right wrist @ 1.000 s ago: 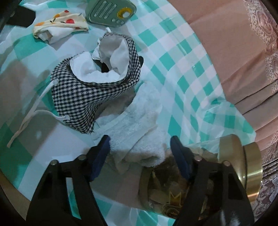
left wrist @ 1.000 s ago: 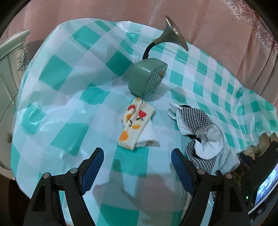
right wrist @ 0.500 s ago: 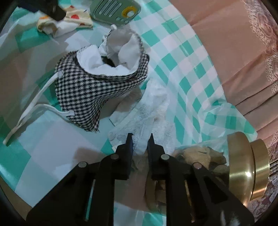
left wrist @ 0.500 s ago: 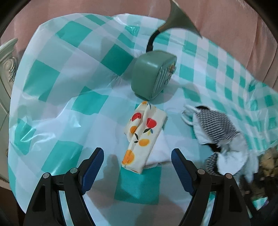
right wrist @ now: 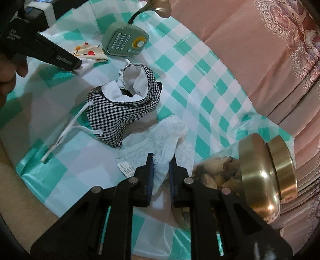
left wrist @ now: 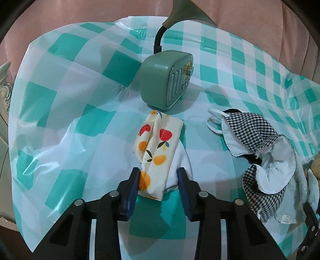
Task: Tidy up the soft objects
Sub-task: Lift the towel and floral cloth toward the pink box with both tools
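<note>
My left gripper (left wrist: 158, 180) is closing, near end of the fruit-print cloth (left wrist: 156, 150) between its pads; the cloth's long axis runs toward 12 o'clock, at the green radio (left wrist: 166, 80). My right gripper (right wrist: 161, 167) pinches the white towel (right wrist: 160, 140); the houndstooth mask (right wrist: 122, 108) lies at 11 o'clock.

pink curtain (left wrist: 260, 18) — teal-checked tablecloth (left wrist: 60, 100) before it

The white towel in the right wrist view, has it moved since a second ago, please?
Yes. The white towel is pinched in the right gripper and bunched up, away from the gold-lidded jar.
</note>
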`<action>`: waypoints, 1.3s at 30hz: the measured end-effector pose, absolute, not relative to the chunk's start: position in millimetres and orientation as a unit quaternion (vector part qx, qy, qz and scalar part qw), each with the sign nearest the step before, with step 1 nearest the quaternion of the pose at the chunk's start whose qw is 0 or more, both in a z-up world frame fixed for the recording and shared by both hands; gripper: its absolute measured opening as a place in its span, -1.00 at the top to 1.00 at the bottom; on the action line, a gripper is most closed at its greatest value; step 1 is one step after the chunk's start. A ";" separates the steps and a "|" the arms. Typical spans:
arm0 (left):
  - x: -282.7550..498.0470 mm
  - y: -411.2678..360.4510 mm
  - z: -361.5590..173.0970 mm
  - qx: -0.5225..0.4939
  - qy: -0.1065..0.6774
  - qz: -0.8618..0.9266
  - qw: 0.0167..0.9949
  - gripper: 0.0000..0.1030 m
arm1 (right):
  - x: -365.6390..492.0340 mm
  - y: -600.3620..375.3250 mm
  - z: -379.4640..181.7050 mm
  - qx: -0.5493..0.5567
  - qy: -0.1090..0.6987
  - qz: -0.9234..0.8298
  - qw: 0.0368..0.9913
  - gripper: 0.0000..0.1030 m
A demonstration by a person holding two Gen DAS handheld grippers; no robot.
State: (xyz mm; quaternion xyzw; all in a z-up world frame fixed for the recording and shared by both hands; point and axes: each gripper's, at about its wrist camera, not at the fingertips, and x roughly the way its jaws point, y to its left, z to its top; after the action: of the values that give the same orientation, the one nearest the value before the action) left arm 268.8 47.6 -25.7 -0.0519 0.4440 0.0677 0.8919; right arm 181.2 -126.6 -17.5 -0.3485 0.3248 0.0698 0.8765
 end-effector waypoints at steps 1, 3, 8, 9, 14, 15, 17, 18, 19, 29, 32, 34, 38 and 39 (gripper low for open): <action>267.1 47.8 -25.1 -0.053 0.443 0.065 0.892 0.36 | 179.2 -127.4 -16.6 -0.344 0.325 0.074 0.878 0.68; 262.7 48.0 -23.0 -0.062 0.441 0.059 0.893 0.41 | 175.0 -129.8 -13.5 -0.330 0.326 0.081 0.883 0.68; 246.8 51.1 -14.9 -0.090 0.433 0.048 0.895 0.47 | 165.8 -143.8 -2.9 -0.264 0.335 0.119 0.896 0.68; 242.2 51.7 -12.4 -0.095 0.431 0.047 0.896 0.48 | 165.0 -148.2 -1.4 -0.242 0.345 0.132 0.897 0.68; 218.3 52.4 -1.2 -0.122 0.423 0.041 0.897 0.48 | 157.1 -166.5 2.2 -0.171 0.366 0.168 0.899 0.68; 212.1 52.1 1.6 -0.128 0.419 0.039 0.898 0.48 | 154.4 -170.4 3.0 -0.159 0.369 0.174 0.899 0.68; 199.1 51.6 6.9 -0.139 0.412 0.040 0.900 0.48 | 148.6 -178.7 5.1 -0.138 0.372 0.182 0.900 0.68; 192.4 51.1 9.6 -0.145 0.408 0.040 0.901 0.48 | 145.6 -181.7 6.3 -0.130 0.373 0.185 0.900 0.68; 184.6 50.5 12.3 -0.151 0.404 0.040 0.901 0.48 | 143.2 -185.7 7.2 -0.121 0.374 0.190 0.900 0.68; 115.0 37.3 26.9 -0.202 0.375 0.017 0.905 0.48 | 109.2 -221.4 17.4 -0.051 0.373 0.221 0.900 0.68; 99.0 30.2 32.7 -0.205 0.370 0.007 0.906 0.48 | 98.3 -233.8 22.0 -0.033 0.369 0.224 0.901 0.68; 89.5 23.3 37.0 -0.205 0.367 -0.002 0.907 0.48 | 90.4 -241.7 26.4 -0.026 0.364 0.222 0.904 0.68; 70.4 0.4 44.3 -0.199 0.366 -0.032 0.909 0.48 | 74.7 -257.6 37.9 -0.011 0.352 0.217 0.910 0.68; 67.4 -5.0 45.4 -0.197 0.367 -0.038 0.908 0.48 | 70.8 -261.8 41.0 -0.008 0.348 0.215 0.912 0.68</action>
State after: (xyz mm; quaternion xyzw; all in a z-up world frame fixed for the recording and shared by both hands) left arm 67.4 -5.0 45.4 -0.1972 0.3666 -0.0382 0.9085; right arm 70.8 -261.8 41.0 -0.0080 0.3482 0.2149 0.9124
